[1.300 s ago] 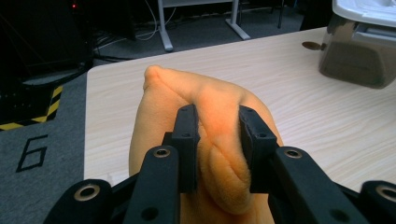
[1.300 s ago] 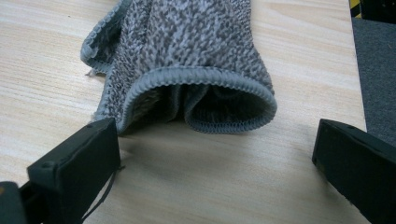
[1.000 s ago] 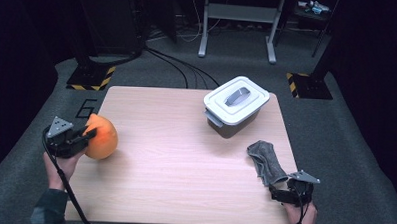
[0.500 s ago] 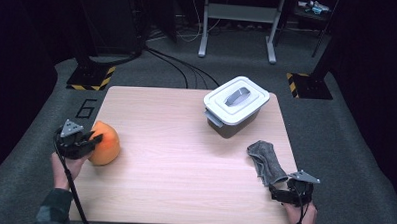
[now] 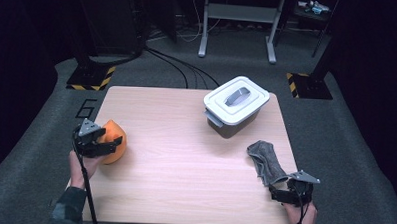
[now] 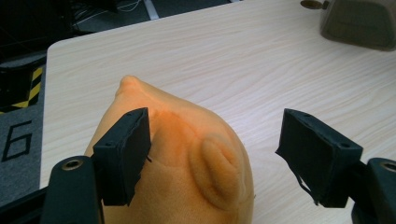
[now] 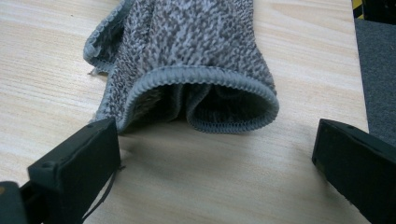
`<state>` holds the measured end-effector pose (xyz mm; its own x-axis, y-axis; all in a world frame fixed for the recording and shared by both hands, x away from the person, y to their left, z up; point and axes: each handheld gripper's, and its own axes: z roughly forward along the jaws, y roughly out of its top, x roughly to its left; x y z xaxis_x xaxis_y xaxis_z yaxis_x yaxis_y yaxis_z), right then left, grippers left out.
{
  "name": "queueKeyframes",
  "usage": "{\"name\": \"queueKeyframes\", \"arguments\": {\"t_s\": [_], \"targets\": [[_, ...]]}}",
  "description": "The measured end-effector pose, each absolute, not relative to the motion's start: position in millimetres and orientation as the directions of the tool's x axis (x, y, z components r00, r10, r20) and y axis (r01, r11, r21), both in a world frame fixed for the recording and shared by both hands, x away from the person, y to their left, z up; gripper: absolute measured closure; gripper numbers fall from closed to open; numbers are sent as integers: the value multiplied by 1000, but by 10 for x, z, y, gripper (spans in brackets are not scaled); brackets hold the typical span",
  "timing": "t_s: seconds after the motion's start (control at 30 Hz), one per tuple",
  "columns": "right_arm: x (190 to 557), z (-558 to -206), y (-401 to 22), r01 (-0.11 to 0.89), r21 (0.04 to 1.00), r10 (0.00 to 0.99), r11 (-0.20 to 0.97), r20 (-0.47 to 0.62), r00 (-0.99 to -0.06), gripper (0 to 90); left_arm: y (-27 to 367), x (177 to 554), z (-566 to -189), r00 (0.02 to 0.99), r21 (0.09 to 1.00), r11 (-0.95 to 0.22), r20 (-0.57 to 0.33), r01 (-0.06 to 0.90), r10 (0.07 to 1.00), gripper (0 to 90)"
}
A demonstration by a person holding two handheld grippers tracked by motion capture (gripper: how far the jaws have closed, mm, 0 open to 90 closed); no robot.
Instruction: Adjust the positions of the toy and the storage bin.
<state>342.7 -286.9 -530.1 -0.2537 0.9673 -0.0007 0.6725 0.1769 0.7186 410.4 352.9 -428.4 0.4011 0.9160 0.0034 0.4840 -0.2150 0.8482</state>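
An orange soft toy (image 5: pixel 116 135) lies near the table's left edge. My left gripper (image 5: pixel 105 145) is open around it from the left. In the left gripper view the orange soft toy (image 6: pixel 187 154) bulges between the jaws of the left gripper (image 6: pixel 224 158); the left jaw touches it and the right jaw stands apart. A grey knitted glove (image 5: pixel 265 162) lies at the right front. My right gripper (image 5: pixel 290 191) is open just short of it. In the right gripper view the open cuff of the grey knitted glove (image 7: pixel 196 60) faces the right gripper (image 7: pixel 219 168), and nothing is between the jaws.
A dark box with a white lid and grey handle (image 5: pixel 235 106) stands at the back right of the wooden table (image 5: pixel 185 156). Its corner (image 6: pixel 359 23) shows far off in the left gripper view. Dark floor, cables and stand legs lie beyond the table.
My left gripper and the orange toy have shifted a little to the right and toward the person. The right gripper and the glove have not moved.
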Motion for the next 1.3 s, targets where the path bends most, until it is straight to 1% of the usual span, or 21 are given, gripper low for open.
{"name": "queueKeyframes", "arguments": {"t_s": [0.23,0.67,0.87,0.93,1.13,1.23,1.3], "targets": [[3426,-5301,-2869,673,718,967,177,-1,-254,3,3470,4101,-4244,404,861,-191,-19,472,915,168],[3426,-5301,-2873,672,719,966,179,0,-258,5,3191,4064,-4136,466,869,-218,-16,444,885,144],[3426,-5294,-2874,676,715,964,177,13,-266,3,3063,4010,-4199,485,871,-227,-15,435,874,118],[3439,-5288,-2886,677,712,959,186,18,-283,0,3027,3986,-4226,491,870,-227,-20,437,871,114],[3423,-5251,-2921,679,716,956,163,57,-289,0,2933,3843,-4314,522,867,-246,-19,433,853,109],[3401,-5186,-2889,668,724,955,170,46,-293,0,2908,3791,-4390,540,865,-273,3,421,842,107],[3404,-5111,-2867,654,735,948,178,51,-314,0,2885,3771,-4469,557,855,-300,16,423,830,106]]}}
